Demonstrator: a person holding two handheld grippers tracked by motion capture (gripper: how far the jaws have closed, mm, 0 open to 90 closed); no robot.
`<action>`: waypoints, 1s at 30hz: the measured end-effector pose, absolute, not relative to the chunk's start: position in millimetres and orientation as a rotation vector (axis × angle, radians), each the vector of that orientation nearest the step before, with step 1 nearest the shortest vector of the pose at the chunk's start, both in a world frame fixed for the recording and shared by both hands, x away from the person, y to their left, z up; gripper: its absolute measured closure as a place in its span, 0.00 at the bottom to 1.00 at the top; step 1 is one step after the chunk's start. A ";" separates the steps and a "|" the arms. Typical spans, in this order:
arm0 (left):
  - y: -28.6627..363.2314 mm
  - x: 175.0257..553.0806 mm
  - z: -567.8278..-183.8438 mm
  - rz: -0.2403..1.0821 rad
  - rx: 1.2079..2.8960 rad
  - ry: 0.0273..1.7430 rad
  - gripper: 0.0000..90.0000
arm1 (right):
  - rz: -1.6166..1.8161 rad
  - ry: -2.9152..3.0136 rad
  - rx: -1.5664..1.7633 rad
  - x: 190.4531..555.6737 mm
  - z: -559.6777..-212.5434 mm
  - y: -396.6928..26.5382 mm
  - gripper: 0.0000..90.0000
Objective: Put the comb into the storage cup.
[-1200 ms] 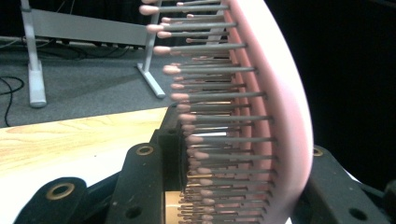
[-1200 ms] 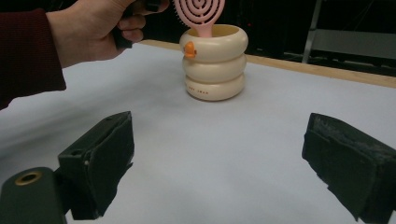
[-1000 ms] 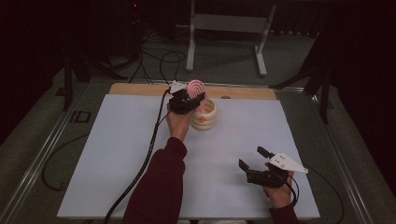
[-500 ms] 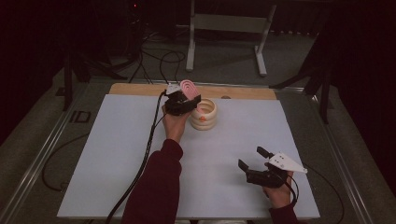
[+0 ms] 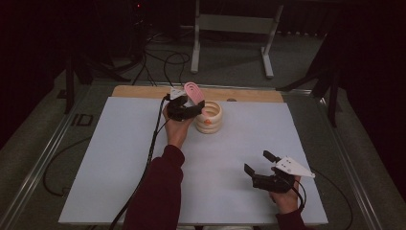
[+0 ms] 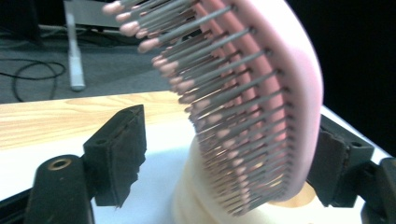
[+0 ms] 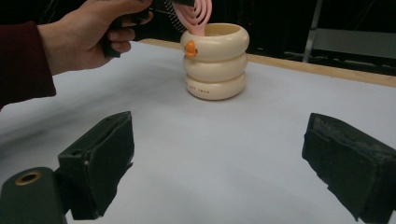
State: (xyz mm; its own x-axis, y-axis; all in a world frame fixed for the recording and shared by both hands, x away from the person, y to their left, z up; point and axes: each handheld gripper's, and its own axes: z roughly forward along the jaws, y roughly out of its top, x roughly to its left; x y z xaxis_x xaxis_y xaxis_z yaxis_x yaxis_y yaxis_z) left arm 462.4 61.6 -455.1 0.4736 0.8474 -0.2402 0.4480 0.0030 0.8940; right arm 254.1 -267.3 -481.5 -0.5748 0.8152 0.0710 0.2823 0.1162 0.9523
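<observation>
A pink hairbrush [image 5: 192,91] stands tilted in a cream ringed cup [image 5: 209,117] at the back of the table, handle end down inside it. My left gripper [image 5: 195,106] is at the cup's left rim, and its jaws have just been opening. In the left gripper view the brush [image 6: 261,93] is between them. The left pad [image 6: 121,140] stands clear of the bristles, and the cup [image 6: 196,205] is below. My right gripper [image 5: 256,162] rests open near the front right edge with nothing between its jaws. From there I see the cup [image 7: 215,60] and the brush [image 7: 196,11].
A white sheet [image 5: 119,158] covers the table, with a wooden strip [image 5: 143,92] along its back edge. A metal stand [image 5: 230,28] and cables [image 5: 167,60] lie on the floor beyond. The left hand [image 7: 88,32] and sleeve reach across the table's middle.
The left hand has shifted slightly to the left beside the cup, while the brush stays over the cup's rim. The right hand has not moved.
</observation>
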 end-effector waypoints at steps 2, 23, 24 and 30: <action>62.9 461.5 -456.3 0.464 1.636 1.143 0.21 | 1.469 1.922 1.061 254.2 -481.6 -267.3 0.10; 72.1 449.0 -465.5 0.514 1.754 1.113 0.04 | 1.464 1.924 1.065 254.2 -482.0 -266.6 0.10; 72.9 447.9 -466.2 0.515 1.760 1.114 0.03 | 1.464 1.925 1.063 254.2 -482.0 -266.6 0.10; 78.4 440.7 -469.9 0.522 1.785 1.110 0.00 | 1.464 1.926 1.063 254.1 -482.2 -265.8 0.10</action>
State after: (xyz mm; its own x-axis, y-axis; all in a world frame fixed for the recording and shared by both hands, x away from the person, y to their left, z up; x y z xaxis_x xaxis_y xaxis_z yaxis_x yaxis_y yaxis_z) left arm 440.7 78.4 -469.9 0.4997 0.8586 -0.1149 0.4594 -0.1502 0.8754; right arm 254.1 -265.8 -482.2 -0.5744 0.8156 0.0700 0.2857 0.1196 0.9508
